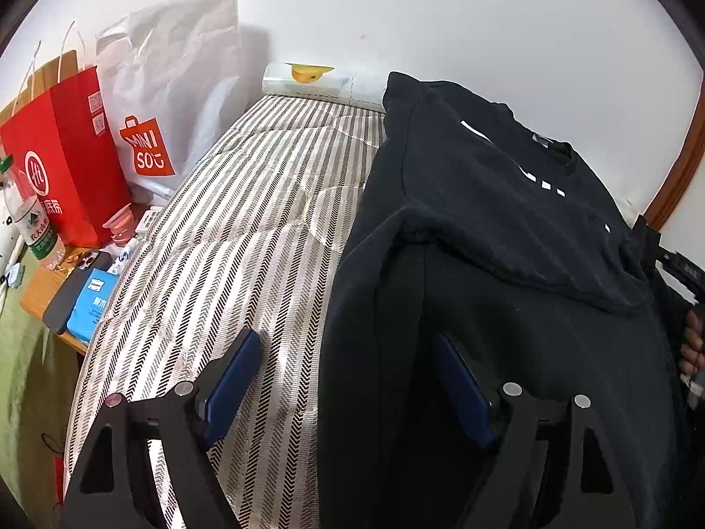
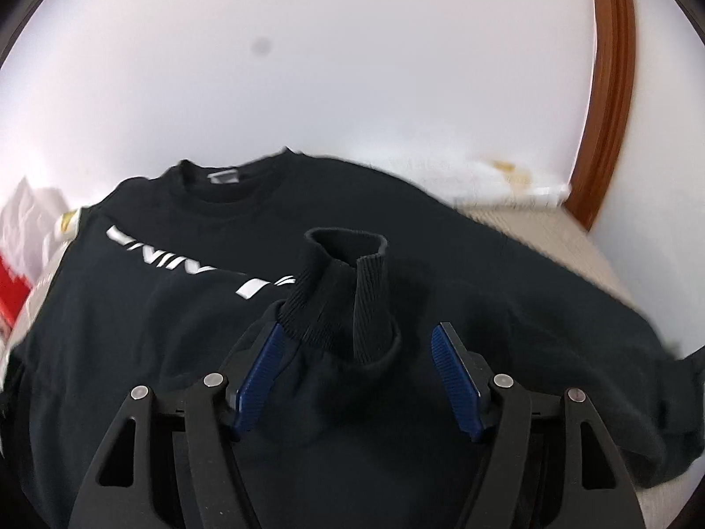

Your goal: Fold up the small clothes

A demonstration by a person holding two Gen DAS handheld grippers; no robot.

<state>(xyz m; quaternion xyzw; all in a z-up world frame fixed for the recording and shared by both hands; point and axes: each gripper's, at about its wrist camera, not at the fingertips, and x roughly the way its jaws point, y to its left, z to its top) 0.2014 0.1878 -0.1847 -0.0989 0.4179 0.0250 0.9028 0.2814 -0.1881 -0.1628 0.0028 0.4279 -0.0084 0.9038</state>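
A black sweatshirt (image 1: pixel 506 203) with white lettering lies on the striped mattress (image 1: pixel 246 229), collar toward the wall. My left gripper (image 1: pixel 348 344) is open and straddles the garment's left edge: one blue pad over the mattress, the other over black cloth. In the right wrist view the sweatshirt (image 2: pixel 176 330) fills the lower frame. A ribbed sleeve cuff (image 2: pixel 343 282) stands up between the fingers of my right gripper (image 2: pixel 358 330), which is open. The cuff's base lies against the left pad (image 2: pixel 260 374); the right pad is clear of it.
Left of the mattress stand a red paper bag (image 1: pixel 66 167), a white shopping bag (image 1: pixel 176 88), a water bottle (image 1: pixel 26 211), a phone (image 1: pixel 75 291) and a blue pack (image 1: pixel 90 304). A hand (image 1: pixel 692 344) shows at the right edge. A wooden frame (image 2: pixel 612 88) curves along the wall.
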